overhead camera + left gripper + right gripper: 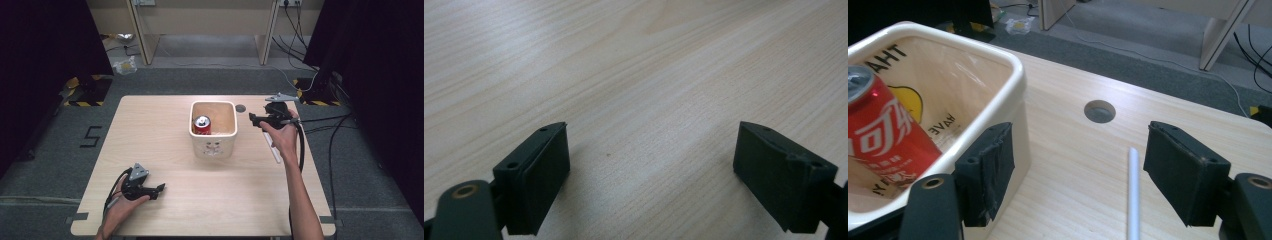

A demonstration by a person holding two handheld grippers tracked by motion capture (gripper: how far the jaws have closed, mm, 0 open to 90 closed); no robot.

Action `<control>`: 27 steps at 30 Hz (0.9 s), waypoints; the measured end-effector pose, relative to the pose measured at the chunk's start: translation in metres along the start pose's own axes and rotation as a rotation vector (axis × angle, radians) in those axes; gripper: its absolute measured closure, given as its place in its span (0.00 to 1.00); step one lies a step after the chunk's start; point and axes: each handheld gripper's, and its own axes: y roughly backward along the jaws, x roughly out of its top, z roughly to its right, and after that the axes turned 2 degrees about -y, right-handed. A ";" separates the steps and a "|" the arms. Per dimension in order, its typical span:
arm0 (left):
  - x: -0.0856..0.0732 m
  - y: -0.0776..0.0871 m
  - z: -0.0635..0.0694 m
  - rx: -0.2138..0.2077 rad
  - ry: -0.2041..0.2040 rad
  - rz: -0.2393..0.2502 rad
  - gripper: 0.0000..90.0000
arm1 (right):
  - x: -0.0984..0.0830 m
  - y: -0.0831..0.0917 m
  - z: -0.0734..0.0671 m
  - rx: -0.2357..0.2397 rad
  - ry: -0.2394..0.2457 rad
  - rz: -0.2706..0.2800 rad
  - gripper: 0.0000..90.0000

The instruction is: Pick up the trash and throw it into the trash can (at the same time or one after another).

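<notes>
A white square tub (214, 145) stands at the table's middle with a red soda can (202, 124) upright inside it. My right gripper (255, 120) hovers open just to the right of the tub, jaws pointing left. In the right gripper view its jaws (1080, 170) are wide apart; one is beside the tub's wall (1020, 115), and the can (883, 135) shows inside. A thin white stick (1133, 190) lies on the table between the jaws, also under the right hand (273, 149). My left gripper (160, 188) rests open at the front left, over bare wood (651, 165).
The light wood table (150, 130) has a round cable hole (240, 108) behind the tub, also seen as the hole (1099, 111). Black cables (325, 125) trail off the right side. Desk legs and a plastic bag (125, 65) stand on the grey floor beyond.
</notes>
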 end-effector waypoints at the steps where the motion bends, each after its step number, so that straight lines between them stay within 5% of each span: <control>1: 0.000 0.000 0.000 0.000 0.000 0.000 0.16 | -0.001 -0.001 0.002 -0.002 -0.006 0.000 0.31; 16: 0.000 0.000 0.000 0.000 0.002 0.002 0.16 | -0.027 -0.020 0.029 -0.052 -0.049 -0.053 0.32; 27: 0.000 0.000 0.000 0.001 0.003 0.003 0.16 | -0.044 -0.036 0.042 -0.063 -0.050 -0.116 0.42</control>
